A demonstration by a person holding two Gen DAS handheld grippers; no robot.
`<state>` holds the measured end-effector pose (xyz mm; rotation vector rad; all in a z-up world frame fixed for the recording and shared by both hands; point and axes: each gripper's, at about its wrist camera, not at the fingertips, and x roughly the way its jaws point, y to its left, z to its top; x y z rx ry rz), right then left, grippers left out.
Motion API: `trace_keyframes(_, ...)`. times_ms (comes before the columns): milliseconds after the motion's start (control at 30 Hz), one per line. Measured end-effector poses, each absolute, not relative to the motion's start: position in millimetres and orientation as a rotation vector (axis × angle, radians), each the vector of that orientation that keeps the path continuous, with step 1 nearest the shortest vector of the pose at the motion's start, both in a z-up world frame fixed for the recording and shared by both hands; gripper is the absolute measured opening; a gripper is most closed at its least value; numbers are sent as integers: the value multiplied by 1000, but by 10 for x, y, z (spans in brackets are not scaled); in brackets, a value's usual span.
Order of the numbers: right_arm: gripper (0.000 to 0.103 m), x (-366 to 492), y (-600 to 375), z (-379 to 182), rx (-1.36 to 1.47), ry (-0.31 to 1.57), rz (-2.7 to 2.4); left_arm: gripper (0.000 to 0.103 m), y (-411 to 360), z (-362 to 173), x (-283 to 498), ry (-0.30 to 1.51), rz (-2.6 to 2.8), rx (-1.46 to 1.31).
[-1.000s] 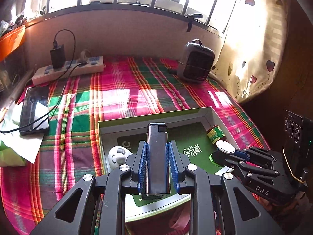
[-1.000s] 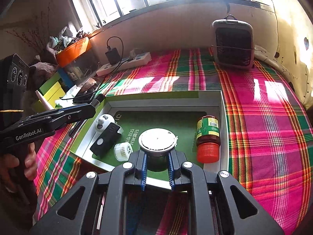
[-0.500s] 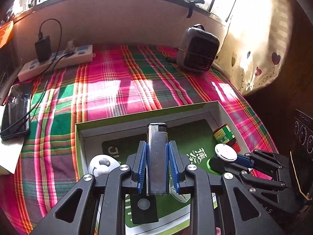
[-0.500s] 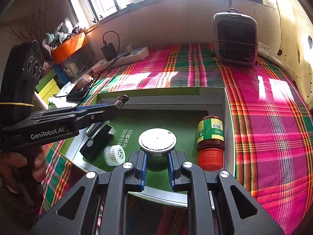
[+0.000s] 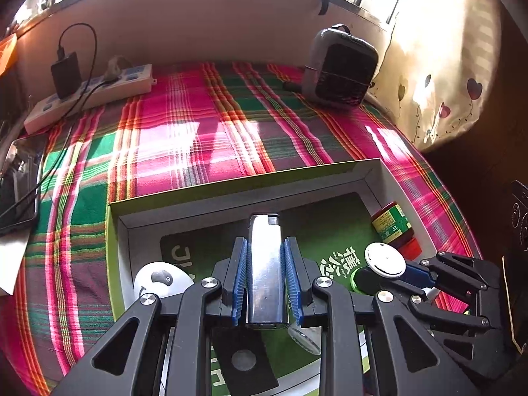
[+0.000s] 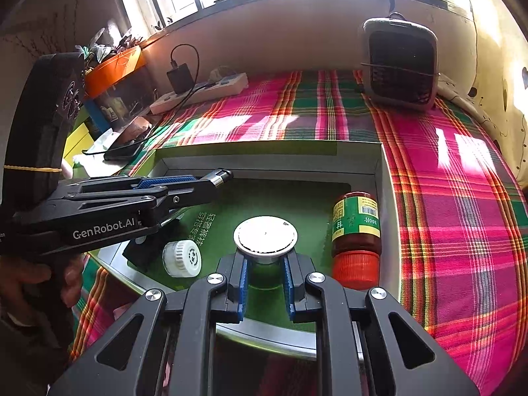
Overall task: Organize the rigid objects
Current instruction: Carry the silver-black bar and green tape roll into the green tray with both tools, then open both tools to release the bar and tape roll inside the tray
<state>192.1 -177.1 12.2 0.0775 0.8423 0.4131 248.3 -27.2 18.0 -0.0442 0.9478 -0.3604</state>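
Note:
My left gripper (image 5: 265,247) is shut on a silver lighter (image 5: 265,264) and holds it above the green-lined tray (image 5: 231,191). From the right wrist view the left gripper (image 6: 211,180) reaches over the tray's left side. My right gripper (image 6: 265,264) is shut on a green jar with a flat white lid (image 6: 265,234), held over the tray's near edge; it also shows in the left wrist view (image 5: 384,260). In the tray lie a red-capped bottle (image 6: 356,227), a small white cap (image 6: 181,257), a black flat piece (image 5: 242,359) and a white rounded object (image 5: 161,280).
The tray (image 6: 379,178) lies on a plaid cloth (image 6: 462,198). A grey fan heater (image 6: 399,62) stands at the back right. A power strip with charger (image 5: 89,92) and a phone (image 5: 19,184) are at the left. An orange bin (image 6: 114,69) is far left.
My left gripper has moved forward and right over the tray with the lighter. The right gripper has stayed over the tray's near edge with the jar.

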Motion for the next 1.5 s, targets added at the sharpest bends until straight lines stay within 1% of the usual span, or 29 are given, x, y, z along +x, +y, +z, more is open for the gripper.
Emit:
trace_keyframes(633, 18, 1920, -1774, 106, 62, 854, 392, 22, -225, 94, 2514, 966, -350, -86)
trace_keyframes(733, 19, 1911, -1773, 110, 60, 857, 386, 26, -236, 99, 2495, 964, -344, -76)
trace_keyframes(767, 19, 1907, -1774, 112, 60, 858, 385, 28, -236, 100, 2488, 964, -346, -79)
trace_keyframes(900, 25, 1884, -1767, 128, 55, 860, 384, 29, -221, 112, 2454, 961, -338, -81)
trace_keyframes(1000, 36, 1852, -1758, 149, 52, 854, 392, 30, -221, 128, 2404, 959, -338, -73)
trace_keyframes(1133, 45, 1793, -1733, 179, 36, 842, 388, 32, -207, 191, 2317, 942, -337, -76)
trace_keyframes(1167, 47, 1778, -1741, 186, 38, 840, 387, 34, -201, 215, 2288, 935, -330, -76)
trace_keyframes(1200, 47, 1760, -1748, 195, 43, 839, 386, 37, -199, 240, 2256, 926, -329, -75)
trace_keyframes(1267, 48, 1719, -1771, 216, 50, 834, 384, 38, -194, 290, 2185, 913, -332, -76)
trace_keyframes(1500, 48, 1531, -1825, 308, 60, 809, 374, 38, -153, 444, 1887, 873, -332, -83)
